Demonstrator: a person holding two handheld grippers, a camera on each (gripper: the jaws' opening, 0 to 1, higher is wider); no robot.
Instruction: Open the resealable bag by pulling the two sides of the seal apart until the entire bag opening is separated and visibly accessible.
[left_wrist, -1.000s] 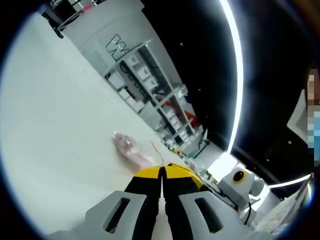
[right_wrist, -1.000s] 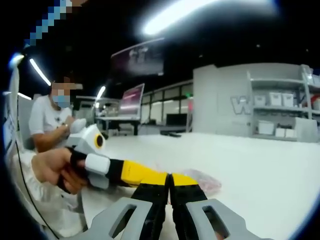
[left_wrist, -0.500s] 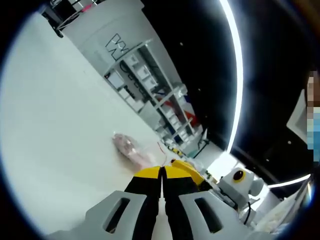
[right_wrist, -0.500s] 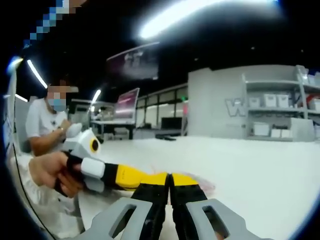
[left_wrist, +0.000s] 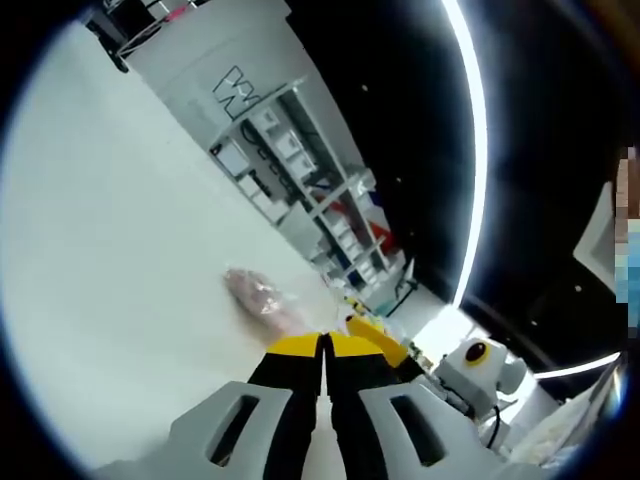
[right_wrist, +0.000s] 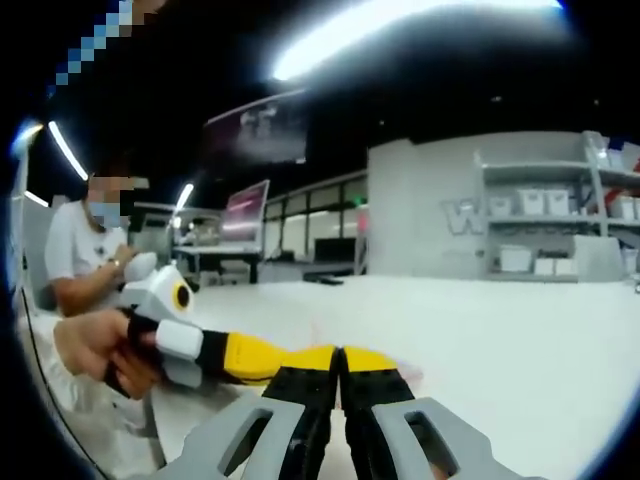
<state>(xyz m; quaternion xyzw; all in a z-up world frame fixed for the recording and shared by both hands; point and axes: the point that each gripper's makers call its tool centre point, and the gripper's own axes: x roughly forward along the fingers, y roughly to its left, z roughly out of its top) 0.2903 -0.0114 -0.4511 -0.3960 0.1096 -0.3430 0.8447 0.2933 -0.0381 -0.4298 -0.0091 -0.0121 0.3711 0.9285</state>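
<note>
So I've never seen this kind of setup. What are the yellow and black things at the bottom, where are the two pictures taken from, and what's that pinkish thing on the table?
There is no robot here: a person holds a two-jaw gripper in each hand, and a fisheye camera rides on each.

The left gripper rises from the bottom of the left gripper view, the right gripper from the bottom of the right gripper view. Both sets of jaws are pressed together.

In the right gripper view, the person's hand brings the other gripper in from the left.

The pinkish thing is the resealable bag, lying on the white table. Whether the grippers pinch its seal cannot be told.
</note>
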